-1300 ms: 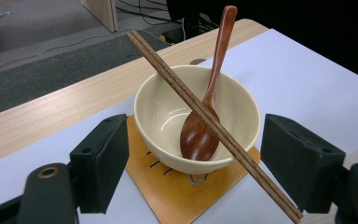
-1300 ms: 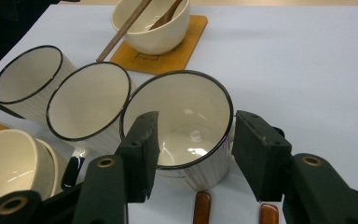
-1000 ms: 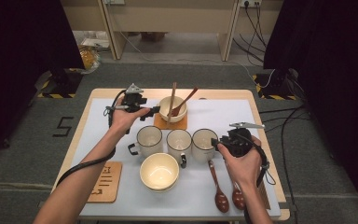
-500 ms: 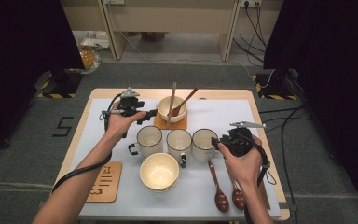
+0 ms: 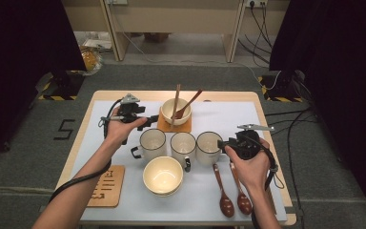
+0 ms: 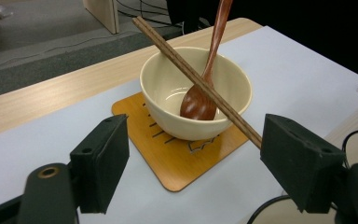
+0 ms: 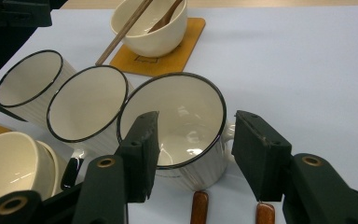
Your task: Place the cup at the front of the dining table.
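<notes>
Two grippers are held over a tabletop (image 5: 267, 119) set with bowls, mugs and spoons.

The left gripper (image 5: 153, 119) is held near the far left part of the tabletop, jaws wide apart and empty, aimed at the bowl (image 6: 196, 93) that stands on an orange coaster (image 6: 177, 161) by the far edge; a wooden chopstick (image 6: 200, 77) and a brown spoon (image 6: 205, 88) are seen resting in that bowl. The right gripper (image 7: 193, 149) is held toward the right edge with jaws partly open astride the rim of the rightmost mug (image 7: 177, 126) of a row of three; whether the pads press on it cannot be told. Two brown spoons (image 5: 233, 195) lie near the near edge, beside a second bowl (image 5: 163, 175).
</notes>
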Demonstrator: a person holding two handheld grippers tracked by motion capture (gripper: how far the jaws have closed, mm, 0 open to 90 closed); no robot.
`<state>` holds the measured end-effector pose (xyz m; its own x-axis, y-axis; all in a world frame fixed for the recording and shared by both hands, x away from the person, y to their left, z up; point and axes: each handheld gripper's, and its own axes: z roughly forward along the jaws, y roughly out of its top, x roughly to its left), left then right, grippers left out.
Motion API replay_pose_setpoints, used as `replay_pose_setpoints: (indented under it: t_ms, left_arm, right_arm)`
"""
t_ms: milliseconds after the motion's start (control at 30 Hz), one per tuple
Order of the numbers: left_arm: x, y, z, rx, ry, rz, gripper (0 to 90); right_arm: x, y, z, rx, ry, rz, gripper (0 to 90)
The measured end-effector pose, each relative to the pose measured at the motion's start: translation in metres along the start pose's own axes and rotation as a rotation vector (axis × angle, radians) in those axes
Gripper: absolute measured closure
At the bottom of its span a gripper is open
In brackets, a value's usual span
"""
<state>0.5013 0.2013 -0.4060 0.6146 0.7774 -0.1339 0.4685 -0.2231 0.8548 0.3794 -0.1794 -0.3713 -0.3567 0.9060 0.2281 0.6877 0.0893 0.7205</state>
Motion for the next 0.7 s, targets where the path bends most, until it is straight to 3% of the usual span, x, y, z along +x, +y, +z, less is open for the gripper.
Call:
replay_pose_setpoints:
  t_ms: [700]
  left_arm:
    - [-0.011,-0.027,-0.015,0.015,-0.039,0.015,23.4]
  right_arm:
    - [0.005,0.0,-0.002,-0.001,-0.003,-0.001,50.2]
